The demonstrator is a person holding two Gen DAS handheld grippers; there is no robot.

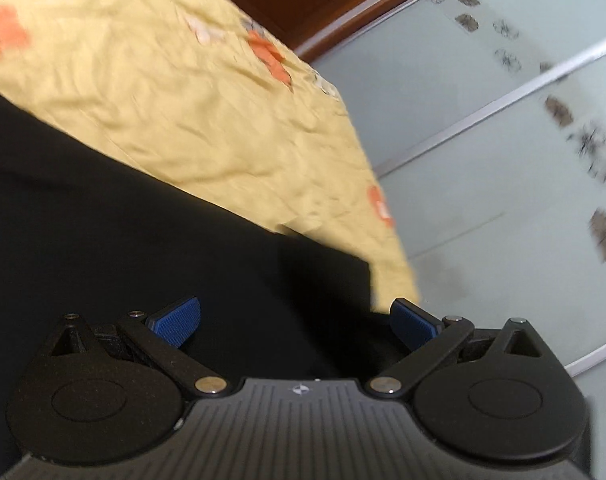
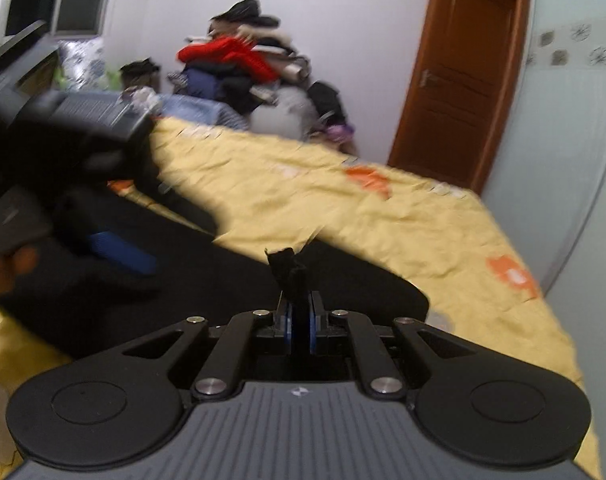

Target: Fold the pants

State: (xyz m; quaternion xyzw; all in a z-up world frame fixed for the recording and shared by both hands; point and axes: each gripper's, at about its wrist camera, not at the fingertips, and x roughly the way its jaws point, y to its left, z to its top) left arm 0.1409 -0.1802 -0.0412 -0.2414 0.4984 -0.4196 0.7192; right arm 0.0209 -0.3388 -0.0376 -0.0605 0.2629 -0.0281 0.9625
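Black pants [image 1: 103,220] lie spread on a yellow bedsheet [image 1: 163,100]. My left gripper [image 1: 297,320] is open, its blue pads [image 1: 179,320] wide apart just above the dark cloth near the pants' edge. It also shows in the right wrist view [image 2: 115,256], blurred, over the pants [image 2: 223,280] at the left. My right gripper [image 2: 299,316] is shut on a fold of the black pants, and a pinched tuft [image 2: 285,268] of cloth sticks up between its jaws.
The yellow sheet with orange prints [image 2: 367,178] covers the bed. A pile of clothes [image 2: 247,76] sits at the far end by the wall. A brown door [image 2: 459,80] stands at the right. A frosted wardrobe panel [image 1: 503,160] runs along the bed's side.
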